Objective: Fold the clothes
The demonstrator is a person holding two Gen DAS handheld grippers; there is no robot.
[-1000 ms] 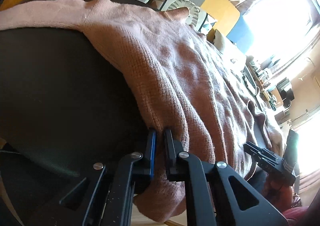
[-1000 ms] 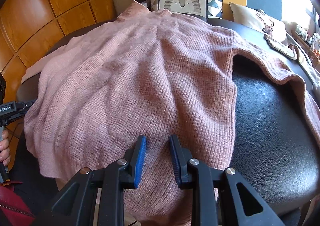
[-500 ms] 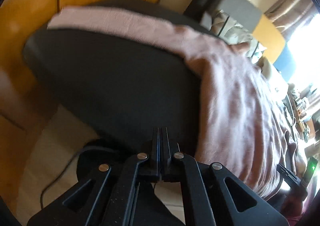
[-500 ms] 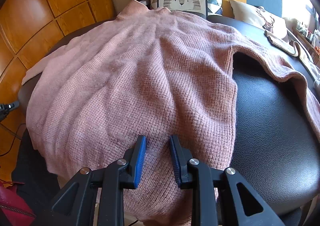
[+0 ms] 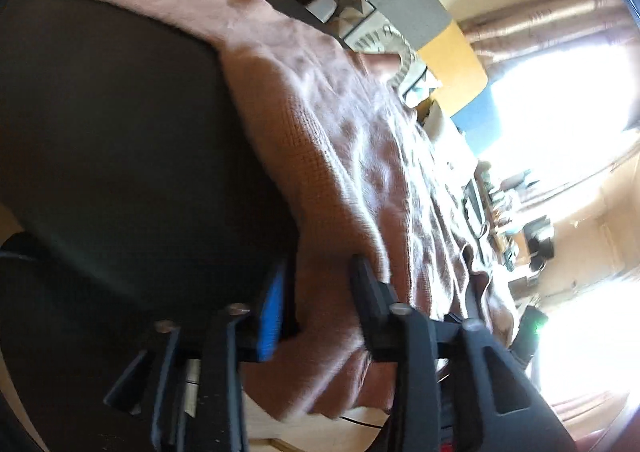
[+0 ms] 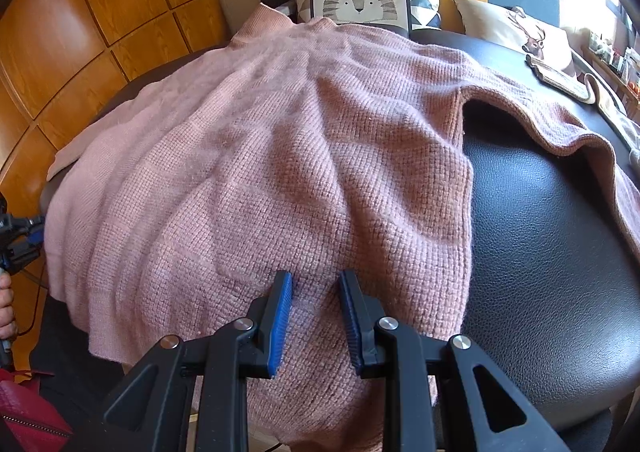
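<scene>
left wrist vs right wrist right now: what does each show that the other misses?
Left wrist only: the bright window with curtains, the cluttered shelf beneath it, and the left gripper up close, its jaws opening with the sweater's hem between them.

Right wrist only: the wood panel wall, the deer pillow, the red bag, and the right gripper, jaws straddling a fold of hem.

Both: the pink sweater spread over the black leather seat, and the tiger pillow.
</scene>
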